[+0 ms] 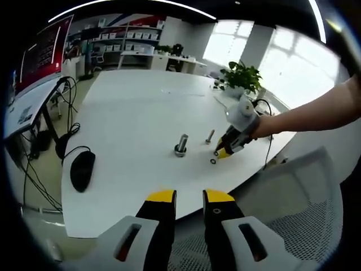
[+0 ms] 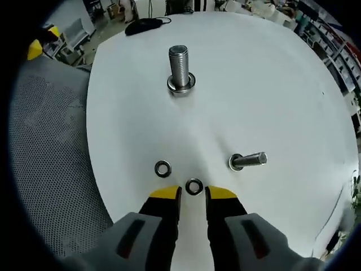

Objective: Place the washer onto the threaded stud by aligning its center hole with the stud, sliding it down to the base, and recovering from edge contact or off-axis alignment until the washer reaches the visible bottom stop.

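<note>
A thick threaded stud (image 2: pixel 180 66) stands upright on the white table (image 2: pixel 271 84), with a washer (image 2: pixel 181 84) around its base. Two small dark washers lie flat near my right gripper (image 2: pixel 193 195): one washer (image 2: pixel 194 186) just ahead of the gap between the open jaws, the other washer (image 2: pixel 163 168) a little to the left. A thinner bolt (image 2: pixel 247 161) lies on its side to the right. In the left gripper view, the stud (image 1: pixel 181 145) is mid-table and the right gripper (image 1: pixel 224 151) reaches in low over the washers (image 1: pixel 213 162). My left gripper (image 1: pixel 190 197) hovers open off the table's edge.
A black mouse (image 1: pixel 82 169) with its cable lies at the table's left edge. A grey mesh chair (image 1: pixel 304 226) is at the near right. A potted plant (image 1: pixel 242 76) stands at the far right corner. A person's arm (image 1: pixel 316 113) comes in from the right.
</note>
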Motion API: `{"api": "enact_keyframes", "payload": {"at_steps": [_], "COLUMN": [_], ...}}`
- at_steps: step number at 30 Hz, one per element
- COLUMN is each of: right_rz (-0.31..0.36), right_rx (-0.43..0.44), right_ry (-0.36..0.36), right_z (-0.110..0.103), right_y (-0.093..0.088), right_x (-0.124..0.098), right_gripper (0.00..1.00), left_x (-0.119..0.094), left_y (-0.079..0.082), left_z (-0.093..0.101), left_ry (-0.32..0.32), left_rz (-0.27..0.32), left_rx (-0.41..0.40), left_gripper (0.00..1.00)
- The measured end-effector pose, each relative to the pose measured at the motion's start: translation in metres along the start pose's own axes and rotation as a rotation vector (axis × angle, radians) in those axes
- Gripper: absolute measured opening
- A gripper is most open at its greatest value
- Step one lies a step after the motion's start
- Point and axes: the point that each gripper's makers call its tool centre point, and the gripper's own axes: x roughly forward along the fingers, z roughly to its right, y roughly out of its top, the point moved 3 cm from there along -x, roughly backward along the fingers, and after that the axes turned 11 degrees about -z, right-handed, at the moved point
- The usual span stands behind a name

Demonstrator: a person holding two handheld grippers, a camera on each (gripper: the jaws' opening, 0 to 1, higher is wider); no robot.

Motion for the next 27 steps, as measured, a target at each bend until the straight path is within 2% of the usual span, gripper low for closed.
{"api": "enact_keyframes", "payload": {"at_steps": [2,4,6,7,9,12,14,16,20,24,26,27], "right_rz": [-0.001,-0.054,-0.096,-0.096,-0.103,-0.124,-0.161,-0.189,-0.255,-0.222,-0.152,-0.111], "right_rx": [-0.010,-0.092,-0.140,-0.150,-0.119,-0.120,-0.159,-0.157,-0.093,-0.083,-0.050,-0.005], "right_ry": [-0.006,-0.024,-0.013,-0.013,0.003,0.016,0.007,-0.004,-0.059,-0.072,-0.058,-0.043], "right_z": [-0.0018,-0.0019,-0.0044,-0.0043,-0.0018,0.0003,-0.0017,-0.0030,-0.0058,-0.0062,-0.0052,-0.0043], "right_y": [0.0031,0.0032,0.0044,0.0051,0.0053,0.0059,0.0060,0.0072,0.0084,0.0063,0.0049,0.0030], "right_x": [0.0006,0.0001,0.0008,0.0011,0.0016,0.0026,0.0020,0.0020,0.0032,0.0011,0.0005,0.0000], "right_gripper": [0.15,0.16,0.16,0.16,0.15,0.15,0.15,0.15,0.15,0.15,0.15,0.15], "left_x": [0.0004,0.0002,-0.0007,-0.0008,-0.0006,-0.0003,-0.0008,-0.0009,0.0000,-0.0006,-0.0005,-0.0007], "left_y": [-0.0010,-0.0011,-0.0006,-0.0007,-0.0010,-0.0013,-0.0007,-0.0005,-0.0021,-0.0013,-0.0018,-0.0017], "left_z": [0.0004,-0.0002,-0.0011,-0.0013,-0.0016,-0.0023,-0.0025,-0.0018,0.0002,-0.0006,-0.0005,-0.0003], "left_ry": [0.005,0.009,0.013,0.014,0.016,0.019,0.022,0.022,0.023,0.023,0.024,0.024], "left_rz": [-0.010,-0.009,-0.002,-0.002,-0.004,-0.006,-0.001,0.003,-0.006,-0.002,-0.005,-0.004], "left_rx": [0.004,0.003,-0.007,-0.007,-0.006,-0.008,-0.011,-0.013,-0.004,-0.011,-0.009,-0.009], "left_gripper": [0.16,0.16,0.17,0.17,0.17,0.17,0.17,0.17,0.17,0.17,0.17,0.17]}}
